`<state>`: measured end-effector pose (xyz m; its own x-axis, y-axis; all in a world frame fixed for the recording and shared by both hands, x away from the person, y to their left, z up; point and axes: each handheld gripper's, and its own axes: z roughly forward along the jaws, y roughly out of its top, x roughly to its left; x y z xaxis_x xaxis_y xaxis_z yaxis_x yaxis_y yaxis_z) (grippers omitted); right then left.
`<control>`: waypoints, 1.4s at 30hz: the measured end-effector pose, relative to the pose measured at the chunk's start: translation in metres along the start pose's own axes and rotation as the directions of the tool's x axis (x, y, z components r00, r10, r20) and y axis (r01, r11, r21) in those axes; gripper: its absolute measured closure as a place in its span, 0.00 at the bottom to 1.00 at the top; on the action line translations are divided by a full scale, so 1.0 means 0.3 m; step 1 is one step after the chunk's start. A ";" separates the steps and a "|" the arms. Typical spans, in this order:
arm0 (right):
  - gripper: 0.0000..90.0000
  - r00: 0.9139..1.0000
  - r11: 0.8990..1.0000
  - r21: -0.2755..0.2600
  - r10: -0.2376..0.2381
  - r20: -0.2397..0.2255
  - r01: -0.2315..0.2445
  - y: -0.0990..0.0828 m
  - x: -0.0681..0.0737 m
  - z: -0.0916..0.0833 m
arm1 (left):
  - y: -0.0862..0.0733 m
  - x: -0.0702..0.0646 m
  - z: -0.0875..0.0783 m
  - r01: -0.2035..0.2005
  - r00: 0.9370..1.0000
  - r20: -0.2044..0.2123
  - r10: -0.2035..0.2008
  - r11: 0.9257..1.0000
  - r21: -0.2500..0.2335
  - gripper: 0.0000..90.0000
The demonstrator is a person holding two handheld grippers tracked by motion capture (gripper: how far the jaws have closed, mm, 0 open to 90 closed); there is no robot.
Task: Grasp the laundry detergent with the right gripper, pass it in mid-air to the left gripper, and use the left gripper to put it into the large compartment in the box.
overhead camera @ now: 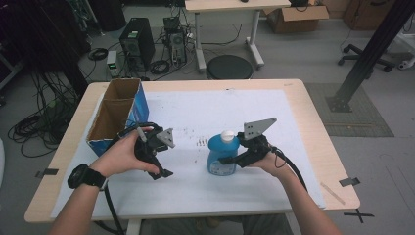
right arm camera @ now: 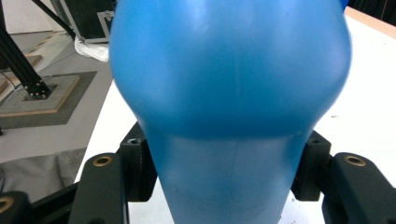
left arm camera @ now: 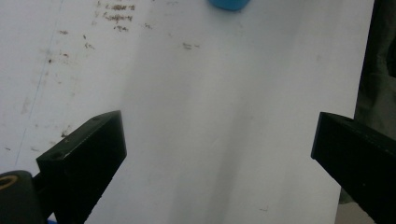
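You have one blue plastic bottle (overhead camera: 223, 155) with a white cap, standing upright on the white table cover just right of centre, its waisted lower body clamped at 3 o'clock by your right gripper (overhead camera: 230, 160).

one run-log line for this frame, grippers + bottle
right gripper: shut on blue bottle | left gripper: open, nothing between jaws | bottle: upright on white sheet | cardboard box: table's left

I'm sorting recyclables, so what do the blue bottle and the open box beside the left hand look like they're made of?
The blue bottle looks like smooth, slightly glossy plastic: soft highlights and a moulded seam show in the right gripper view; its white cap is probably plastic too. The box appears to be cardboard, matte brown inside with a printed blue outside.
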<state>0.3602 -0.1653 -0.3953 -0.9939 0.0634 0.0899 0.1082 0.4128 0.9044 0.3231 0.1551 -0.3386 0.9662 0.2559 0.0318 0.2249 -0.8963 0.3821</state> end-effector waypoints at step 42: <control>0.48 0.994 0.990 0.098 -0.096 -0.050 0.101 0.280 0.006 -0.003 | 0.158 0.013 -0.286 -0.066 0.996 -0.063 0.060 0.993 -0.096 0.04</control>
<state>0.3674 -0.1312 -0.3190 -0.9995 -0.0222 0.0235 0.0091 0.5041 0.8636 0.3268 0.1446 -0.2412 0.9680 0.2241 0.1127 0.1477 -0.8724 0.4659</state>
